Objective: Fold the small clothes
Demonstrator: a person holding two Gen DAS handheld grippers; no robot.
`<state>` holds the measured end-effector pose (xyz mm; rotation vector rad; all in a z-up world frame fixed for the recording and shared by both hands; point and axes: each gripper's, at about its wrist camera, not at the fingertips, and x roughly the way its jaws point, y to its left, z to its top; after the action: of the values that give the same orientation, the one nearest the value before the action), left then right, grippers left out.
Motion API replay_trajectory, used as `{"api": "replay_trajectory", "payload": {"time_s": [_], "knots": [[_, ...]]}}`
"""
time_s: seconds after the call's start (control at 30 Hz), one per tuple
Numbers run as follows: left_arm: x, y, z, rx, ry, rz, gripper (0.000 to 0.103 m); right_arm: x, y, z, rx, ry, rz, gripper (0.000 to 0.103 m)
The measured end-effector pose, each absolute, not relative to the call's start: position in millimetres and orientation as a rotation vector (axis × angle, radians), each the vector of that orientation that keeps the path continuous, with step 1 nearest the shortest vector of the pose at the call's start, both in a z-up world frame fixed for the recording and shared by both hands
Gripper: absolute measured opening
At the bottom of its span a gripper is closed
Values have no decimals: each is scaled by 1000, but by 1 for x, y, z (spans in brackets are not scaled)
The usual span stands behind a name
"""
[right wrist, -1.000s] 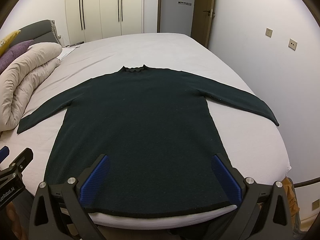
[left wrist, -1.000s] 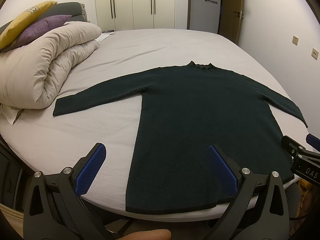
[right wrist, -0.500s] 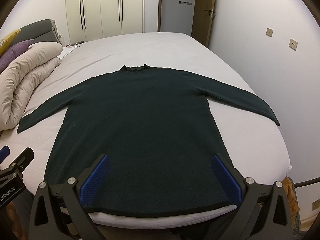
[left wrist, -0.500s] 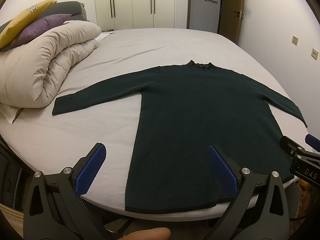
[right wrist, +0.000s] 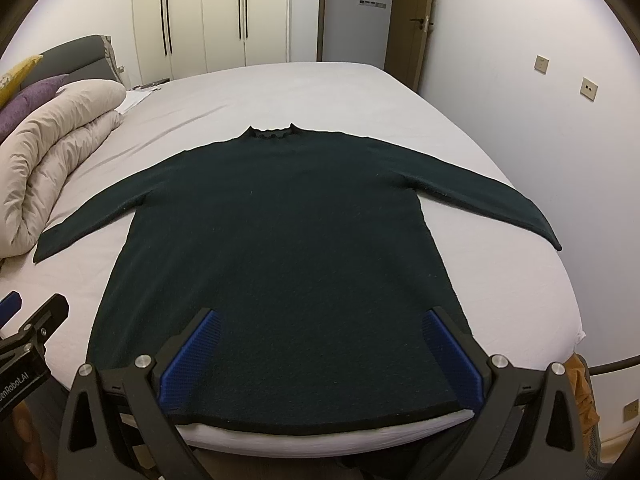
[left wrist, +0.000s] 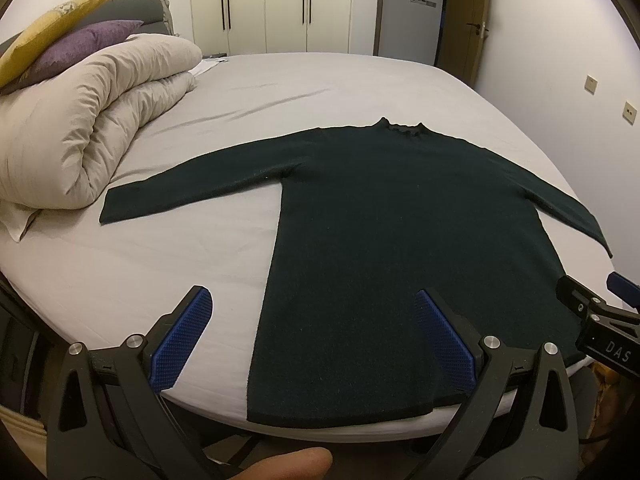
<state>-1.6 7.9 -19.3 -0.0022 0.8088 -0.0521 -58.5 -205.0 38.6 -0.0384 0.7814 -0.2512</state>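
Observation:
A dark green long-sleeved sweater (left wrist: 384, 216) lies flat on the bed, collar far, hem at the near edge, both sleeves spread out. It also shows in the right wrist view (right wrist: 280, 240). My left gripper (left wrist: 312, 312) is open and empty, held above the hem's left corner. My right gripper (right wrist: 320, 324) is open and empty, above the hem's right half. The right gripper shows at the right edge of the left wrist view (left wrist: 592, 312). The left gripper shows at the left edge of the right wrist view (right wrist: 28, 332).
The bed (left wrist: 304, 80) has a pale grey sheet. A rolled beige duvet (left wrist: 80, 120) with purple and yellow pillows (left wrist: 80, 44) lies at the left. White wardrobes (right wrist: 224, 16) and a door stand behind. A wall is close on the right.
The left wrist view has shifted slightly; the sweater sits a touch lower in the frame. Both grippers stay open. The sweater has not moved.

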Motion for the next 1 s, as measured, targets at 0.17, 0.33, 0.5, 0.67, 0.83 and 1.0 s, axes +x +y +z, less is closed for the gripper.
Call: {"api": "replay_trajectory", "payload": {"time_s": [0.17,0.33,0.5,0.67,0.83,1.0], "knots": [[0,13,-25,-17,819,-55,103,-55,-204,36,-45,790,-251,103],[5,19,-30,-29,820,-48,103,-51,-200,33,-56,803,-247,103],[6,39,-44,-128,812,-89,103,-45,-201,29,-52,812,-238,103],[22,84,-70,-312,887,-115,103,-39,-202,28,-14,799,-195,103],[49,156,-71,-474,810,-51,103,-27,-198,33,60,771,-94,103],[84,242,-79,-744,702,-27,103,-8,-193,38,142,740,19,103]]}}
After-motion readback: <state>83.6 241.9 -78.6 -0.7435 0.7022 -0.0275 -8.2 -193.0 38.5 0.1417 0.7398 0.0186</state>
